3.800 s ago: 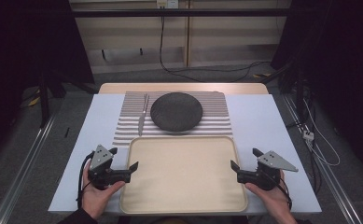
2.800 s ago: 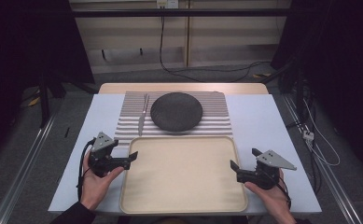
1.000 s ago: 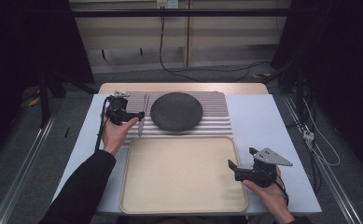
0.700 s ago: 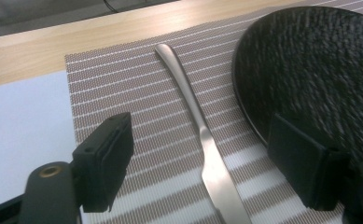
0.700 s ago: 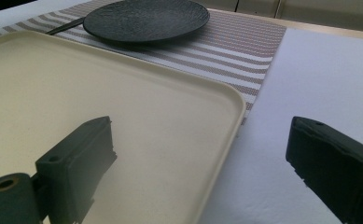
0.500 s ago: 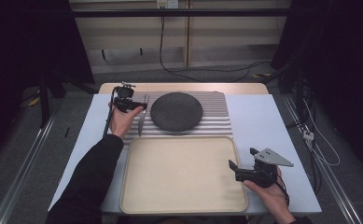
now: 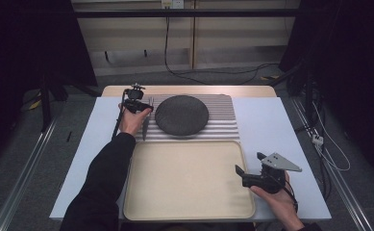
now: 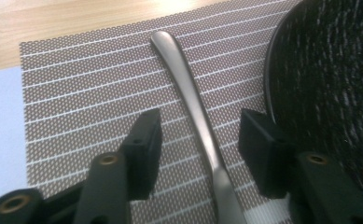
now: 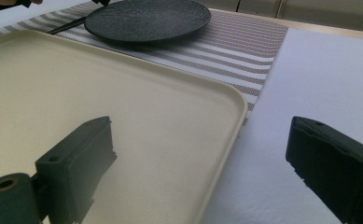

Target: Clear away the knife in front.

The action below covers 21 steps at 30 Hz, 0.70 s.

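Brushed steel sits between the pads of my left claw: the utensil handle lies on the striped placemat near the tabletop's far edge, just left of the dark plate. I straddle it mid-handle so the squeeze lands square; the jaws have just been closing, yet gaps show on both sides, nothing gripped. My right claw waits wide open and empty at the beige tray's near right corner, probably ready to steady it.

No readable text, label, brand, number or sign anywhere on the table or on things around it.
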Motion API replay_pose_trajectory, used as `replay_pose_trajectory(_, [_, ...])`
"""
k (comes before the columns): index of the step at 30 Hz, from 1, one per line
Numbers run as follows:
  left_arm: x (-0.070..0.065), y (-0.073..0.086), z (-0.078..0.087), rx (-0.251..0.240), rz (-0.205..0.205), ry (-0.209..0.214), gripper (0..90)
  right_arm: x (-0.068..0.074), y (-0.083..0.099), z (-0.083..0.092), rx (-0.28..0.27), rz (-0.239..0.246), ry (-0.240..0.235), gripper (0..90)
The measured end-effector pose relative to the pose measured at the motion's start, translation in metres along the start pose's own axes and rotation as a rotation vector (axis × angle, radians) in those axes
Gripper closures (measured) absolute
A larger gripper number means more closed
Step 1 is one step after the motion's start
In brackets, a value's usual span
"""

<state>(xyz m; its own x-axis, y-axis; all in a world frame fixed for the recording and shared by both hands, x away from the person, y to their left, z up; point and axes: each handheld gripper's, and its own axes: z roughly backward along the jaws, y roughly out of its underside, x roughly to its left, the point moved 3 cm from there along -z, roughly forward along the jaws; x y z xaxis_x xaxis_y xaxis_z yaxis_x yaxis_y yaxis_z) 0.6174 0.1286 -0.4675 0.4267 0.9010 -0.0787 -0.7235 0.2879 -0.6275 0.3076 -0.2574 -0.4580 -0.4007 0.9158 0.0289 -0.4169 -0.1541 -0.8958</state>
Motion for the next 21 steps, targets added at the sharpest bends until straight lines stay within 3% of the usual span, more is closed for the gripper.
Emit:
replay_pose_trajectory(7, [0.0, -0.001, -0.012, 0.024, 0.003, -0.001, 64.2, -0.001, 0.0, 0.0, 0.0, -0.005, 0.001, 7.5])
replay_pose_trajectory(12, [-0.004, -0.004, -0.016, 0.028, -0.009, -0.033, 68.7, -0.001, 0.0, 0.0, 0.0, -0.004, 0.002, 7.4])
replay_pose_trajectory(21, [-0.006, -0.005, -0.014, 0.069, 0.001, -0.038, 74.5, 0.0, 0.0, 0.0, -0.001, -0.001, 0.0, 7.4])
